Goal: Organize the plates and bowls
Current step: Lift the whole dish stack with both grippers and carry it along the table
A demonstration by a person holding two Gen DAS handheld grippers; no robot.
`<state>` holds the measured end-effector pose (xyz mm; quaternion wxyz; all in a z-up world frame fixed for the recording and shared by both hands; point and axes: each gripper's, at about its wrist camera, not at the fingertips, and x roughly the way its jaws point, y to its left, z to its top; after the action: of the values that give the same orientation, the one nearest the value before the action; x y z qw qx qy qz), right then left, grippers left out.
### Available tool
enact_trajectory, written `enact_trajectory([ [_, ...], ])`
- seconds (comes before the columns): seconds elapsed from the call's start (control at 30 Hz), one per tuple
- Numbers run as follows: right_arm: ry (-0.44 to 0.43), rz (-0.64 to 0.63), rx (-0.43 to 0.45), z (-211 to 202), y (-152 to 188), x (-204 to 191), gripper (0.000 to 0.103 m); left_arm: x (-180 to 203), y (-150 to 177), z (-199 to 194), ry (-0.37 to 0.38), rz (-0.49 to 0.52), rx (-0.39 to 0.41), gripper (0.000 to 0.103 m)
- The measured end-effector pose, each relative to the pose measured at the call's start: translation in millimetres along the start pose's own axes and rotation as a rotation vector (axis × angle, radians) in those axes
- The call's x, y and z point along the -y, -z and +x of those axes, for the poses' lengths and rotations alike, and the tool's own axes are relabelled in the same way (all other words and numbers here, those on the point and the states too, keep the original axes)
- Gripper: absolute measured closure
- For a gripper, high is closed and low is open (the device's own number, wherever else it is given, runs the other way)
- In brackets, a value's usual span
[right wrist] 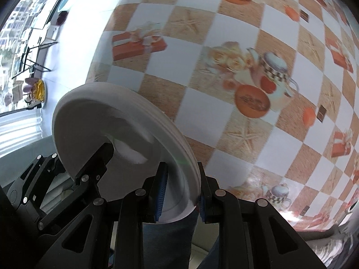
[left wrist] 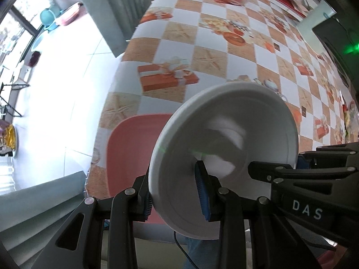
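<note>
Two grippers share one white dish (left wrist: 224, 152), held tilted on edge above the near side of the table (left wrist: 224, 44). Left gripper (left wrist: 177, 192) is clamped on the rim, one blue ribbed pad (left wrist: 202, 192) inside the hollow, the other behind the wall. Right gripper (right wrist: 180, 192) pinches the rim of the same dish (right wrist: 116, 123), seemingly, though each view shows only one face. Dish is smooth, glossy, round, with a stepped rim; its lower edge is cut off by the fingers. Pink chair (left wrist: 130, 152) is partly hidden behind it. Tablecloth is a glossy checked print; far objects are blurred.
</note>
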<state>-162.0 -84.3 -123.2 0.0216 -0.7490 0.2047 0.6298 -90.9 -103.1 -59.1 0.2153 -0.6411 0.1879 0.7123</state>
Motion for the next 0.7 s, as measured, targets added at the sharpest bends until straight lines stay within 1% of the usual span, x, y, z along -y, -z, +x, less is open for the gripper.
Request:
enact_trajectory([
  [0.2,0.009,-0.05,-0.011,11.2,-4.7,-27.1,0.077,-21.2,3.5,-1.4,-0.008,-0.052,-0.002,0.066],
  [0.33,0.014,-0.077,-0.02,14.2,-5.8,-37.2,0.077,-30.8,6.1,-1.3,-0.011,-0.081,-0.005,0.066],
  [0.7,0.021,-0.12,-0.022,20.7,-13.5,-44.9,0.077,-49.4,10.3,-3.0,-0.006,-0.137,-0.002,0.067],
])
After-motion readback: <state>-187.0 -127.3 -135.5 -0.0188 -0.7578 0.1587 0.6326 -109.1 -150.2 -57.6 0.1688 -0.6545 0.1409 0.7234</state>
